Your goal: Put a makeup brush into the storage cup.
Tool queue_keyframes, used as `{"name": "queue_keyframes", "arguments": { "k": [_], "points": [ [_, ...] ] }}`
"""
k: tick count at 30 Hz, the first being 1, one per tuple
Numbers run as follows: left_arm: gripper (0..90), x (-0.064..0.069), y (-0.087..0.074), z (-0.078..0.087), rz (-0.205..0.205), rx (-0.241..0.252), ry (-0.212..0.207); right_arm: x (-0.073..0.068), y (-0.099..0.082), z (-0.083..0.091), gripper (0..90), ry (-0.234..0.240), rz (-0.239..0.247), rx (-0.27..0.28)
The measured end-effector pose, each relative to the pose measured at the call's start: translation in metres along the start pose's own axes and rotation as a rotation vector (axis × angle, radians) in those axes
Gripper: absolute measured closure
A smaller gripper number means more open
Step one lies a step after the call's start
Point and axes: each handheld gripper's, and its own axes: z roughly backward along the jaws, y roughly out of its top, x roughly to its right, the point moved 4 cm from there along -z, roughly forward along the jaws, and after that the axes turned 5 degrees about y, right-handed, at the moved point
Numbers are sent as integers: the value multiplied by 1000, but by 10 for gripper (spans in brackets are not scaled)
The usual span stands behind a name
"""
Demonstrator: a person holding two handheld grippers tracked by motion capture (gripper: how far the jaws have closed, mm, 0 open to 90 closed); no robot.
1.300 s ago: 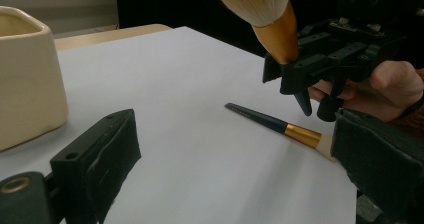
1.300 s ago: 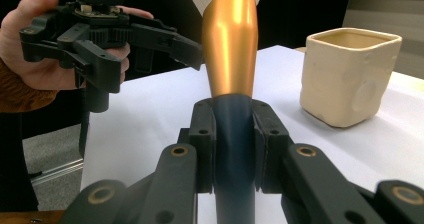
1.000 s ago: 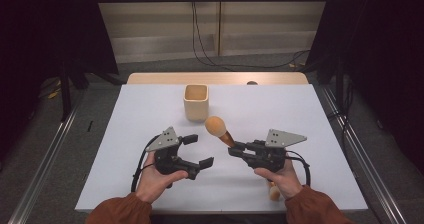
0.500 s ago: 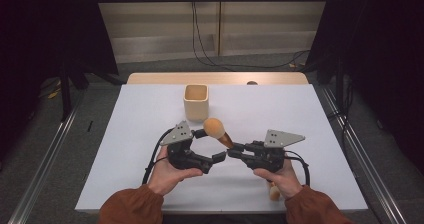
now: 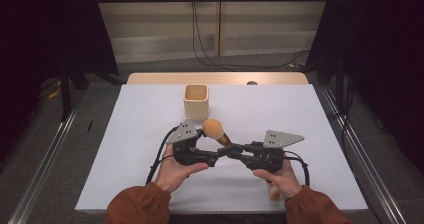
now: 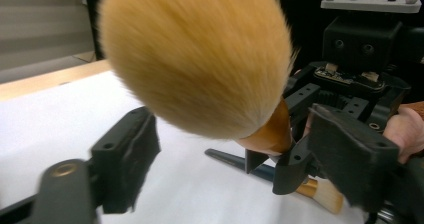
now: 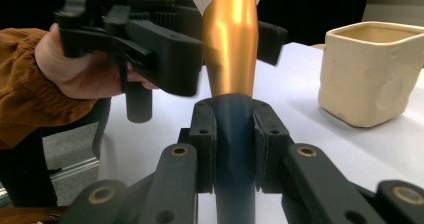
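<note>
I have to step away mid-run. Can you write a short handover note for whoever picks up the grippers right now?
Right gripper: shut on the dark handle of the big powder brush, held up off the table.
Left gripper: jaws have just been closing either side of the brush's golden collar, pads not yet pressing.
Cream cup: upright on the white table behind the brush, nothing seen inside.
A smaller brush lies on the table.
Done: brush lifted.
Left: probably finish the handover, then the cup.
</note>
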Motion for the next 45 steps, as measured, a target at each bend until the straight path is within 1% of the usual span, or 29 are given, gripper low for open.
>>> {"name": "queue_keyframes", "arguments": {
  "k": [1,2,4,5,6,8,10,13,15,16,18,20,21,23,30,32,35,38,41,43,45],
  "points": [
    [228,0,0,-1,9,6,-2,0,0,0,748,4,1,1],
    [257,0,-1,-2,17,4,-16,0,0,-1,748,4,1,-2],
    [295,0,-1,-3,33,19,-20,0,-1,-1,748,5,-5,2],
    [324,0,-1,-3,36,20,-26,0,-1,-1,748,3,-4,1],
    [338,0,-1,-3,39,16,-23,1,-1,-1,748,4,-6,3],
    [362,0,-2,-3,51,13,-36,1,-1,-1,748,3,-7,9],
    [400,1,-1,-2,66,30,-44,1,0,0,748,3,-7,11],
    [486,1,1,-1,89,46,-60,1,0,0,748,1,-9,13],
    [532,2,1,-1,83,47,-70,1,0,0,748,0,-8,13],
    [552,2,1,-1,80,49,-68,1,0,-1,748,0,-10,14],
    [574,2,0,0,75,60,-74,2,-1,-1,747,3,-12,13],
    [598,3,0,0,85,59,-81,1,-1,-2,747,9,-15,13],
    [606,3,0,0,79,53,-83,1,-1,-2,747,8,-14,10],
    [616,3,0,-1,92,53,-92,1,-3,-2,746,12,-14,5],
    [647,5,1,-1,107,47,-114,2,-3,-3,736,19,-18,4],
    [653,4,2,-1,97,42,-126,2,-2,-3,731,17,-20,3],
    [656,4,1,-2,101,33,-130,2,-3,-4,730,17,-27,-11],
    [659,6,2,-2,91,31,-129,1,-3,-4,719,21,-24,-17],
    [661,6,3,-2,84,29,-126,1,-2,-4,672,23,-26,-13],
    [661,7,3,-3,82,24,-131,0,-1,-4,639,25,-39,-15],
    [661,7,3,-2,79,17,-137,-1,-1,-4,607,21,-32,-22]
  ]
}}
